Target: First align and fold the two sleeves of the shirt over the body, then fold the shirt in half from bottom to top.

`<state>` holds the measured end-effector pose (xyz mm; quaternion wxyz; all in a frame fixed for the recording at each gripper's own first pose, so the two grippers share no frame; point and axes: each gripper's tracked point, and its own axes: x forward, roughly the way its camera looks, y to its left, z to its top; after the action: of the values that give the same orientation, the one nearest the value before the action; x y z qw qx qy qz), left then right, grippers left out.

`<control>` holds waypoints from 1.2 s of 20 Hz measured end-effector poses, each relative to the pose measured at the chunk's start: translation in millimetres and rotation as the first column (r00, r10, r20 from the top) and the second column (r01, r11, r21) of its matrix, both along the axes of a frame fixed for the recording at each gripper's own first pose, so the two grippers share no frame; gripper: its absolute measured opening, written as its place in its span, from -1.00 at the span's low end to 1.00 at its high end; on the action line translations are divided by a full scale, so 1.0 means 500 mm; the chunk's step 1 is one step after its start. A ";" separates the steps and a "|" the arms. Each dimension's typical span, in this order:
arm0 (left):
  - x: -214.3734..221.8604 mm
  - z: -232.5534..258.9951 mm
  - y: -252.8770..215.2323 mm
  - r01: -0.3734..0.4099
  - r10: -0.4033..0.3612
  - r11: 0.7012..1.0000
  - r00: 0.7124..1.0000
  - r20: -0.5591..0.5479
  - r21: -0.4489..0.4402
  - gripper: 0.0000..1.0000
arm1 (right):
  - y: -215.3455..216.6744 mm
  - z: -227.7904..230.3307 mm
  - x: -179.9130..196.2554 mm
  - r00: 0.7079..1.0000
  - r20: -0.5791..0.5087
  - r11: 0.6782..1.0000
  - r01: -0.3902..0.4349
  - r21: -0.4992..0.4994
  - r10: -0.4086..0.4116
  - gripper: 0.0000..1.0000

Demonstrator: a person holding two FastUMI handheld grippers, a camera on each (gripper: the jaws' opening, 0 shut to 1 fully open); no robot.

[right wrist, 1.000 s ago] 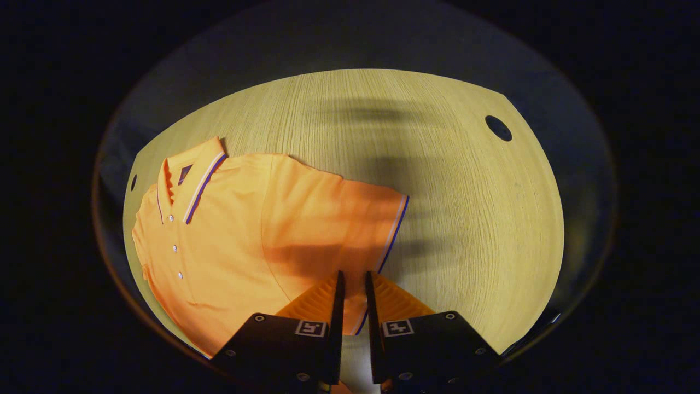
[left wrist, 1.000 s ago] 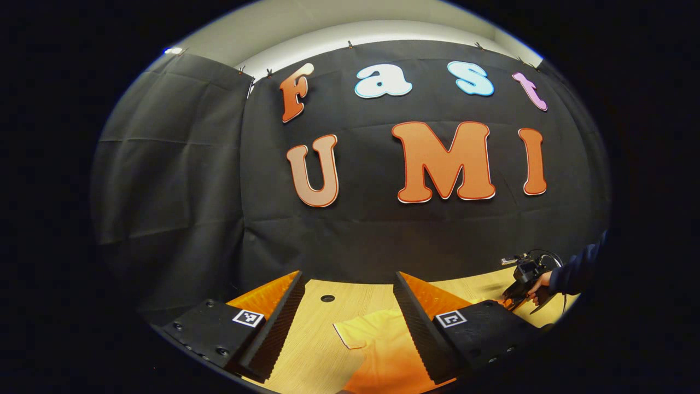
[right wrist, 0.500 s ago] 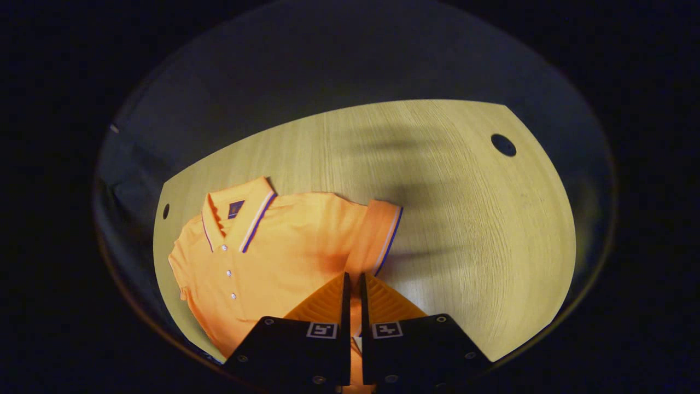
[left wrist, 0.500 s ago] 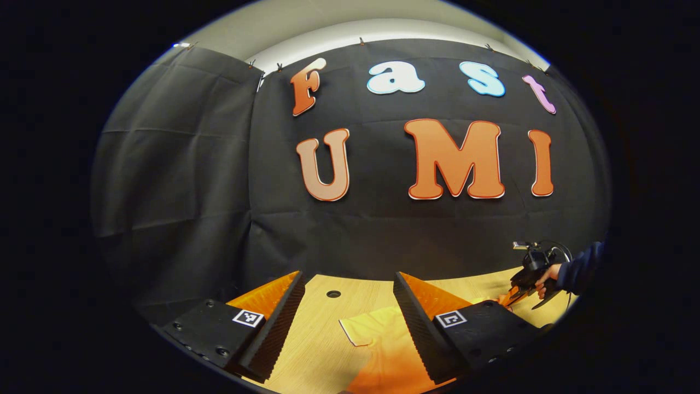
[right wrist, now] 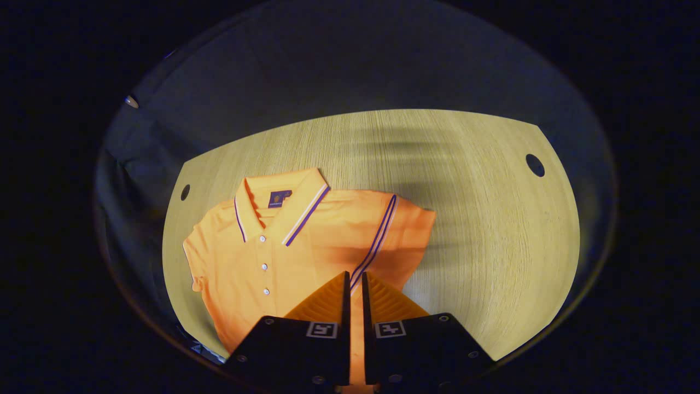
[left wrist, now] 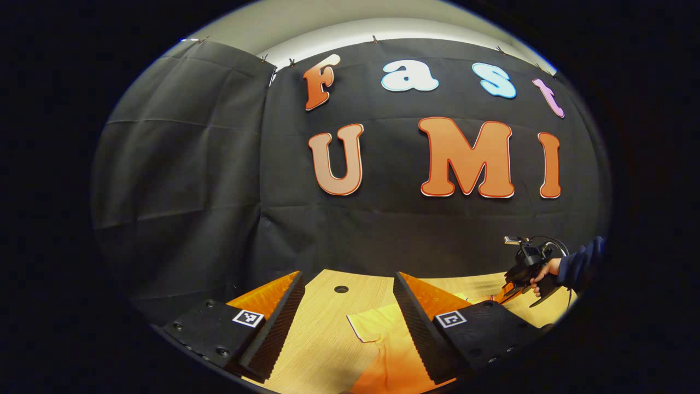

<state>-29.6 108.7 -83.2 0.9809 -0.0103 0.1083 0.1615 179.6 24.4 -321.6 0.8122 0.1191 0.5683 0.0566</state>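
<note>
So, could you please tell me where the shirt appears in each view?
Left gripper view: the shirt lies at the bottom centre, between that gripper's open fingers.
Right gripper view: it lies left of centre on the table, sleeve pinched in the right gripper.
Shared landmark: the table's round hole.

a light wooden table (right wrist: 481, 230) with two round holes (right wrist: 535, 164) near its corners carries an orange polo shirt (right wrist: 257, 262), lying flat, collar away, ahead and left of the right gripper (right wrist: 354, 284).
</note>
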 end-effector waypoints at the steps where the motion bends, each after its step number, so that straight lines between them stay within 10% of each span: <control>1: -0.002 -0.003 0.006 -0.008 0.008 1.000 1.000 -0.008 0.000 0.96 | 0.002 -0.006 0.001 1.000 -0.007 1.000 0.003 -0.006 -0.003 -0.66; 4: 0.005 -0.042 0.023 -0.011 0.010 0.999 0.999 -0.053 -0.032 0.96 | 0.022 0.006 0.000 1.000 0.024 1.000 0.007 0.017 -0.007 -0.36; 8: 0.047 -0.123 0.045 0.019 -0.033 0.997 0.985 -0.171 -0.080 0.96 | 0.032 0.061 -0.027 0.994 0.108 0.998 0.009 0.067 -0.016 0.62; 13: 0.114 -0.241 0.063 0.074 -0.132 0.981 0.934 -0.333 -0.181 0.96 | 0.004 0.157 -0.078 0.967 0.242 0.995 0.060 0.075 -0.077 0.87; 24: 0.237 -0.524 0.058 -0.052 -0.348 0.876 0.618 -0.705 -0.479 0.96 | -0.059 0.316 -0.252 0.865 0.480 0.982 0.188 -0.037 -0.147 0.95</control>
<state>88.8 137.8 -345.4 0.8169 -0.1596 0.5531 0.0357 53.4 -5.3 -163.4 0.9326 0.1170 0.3413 -0.0101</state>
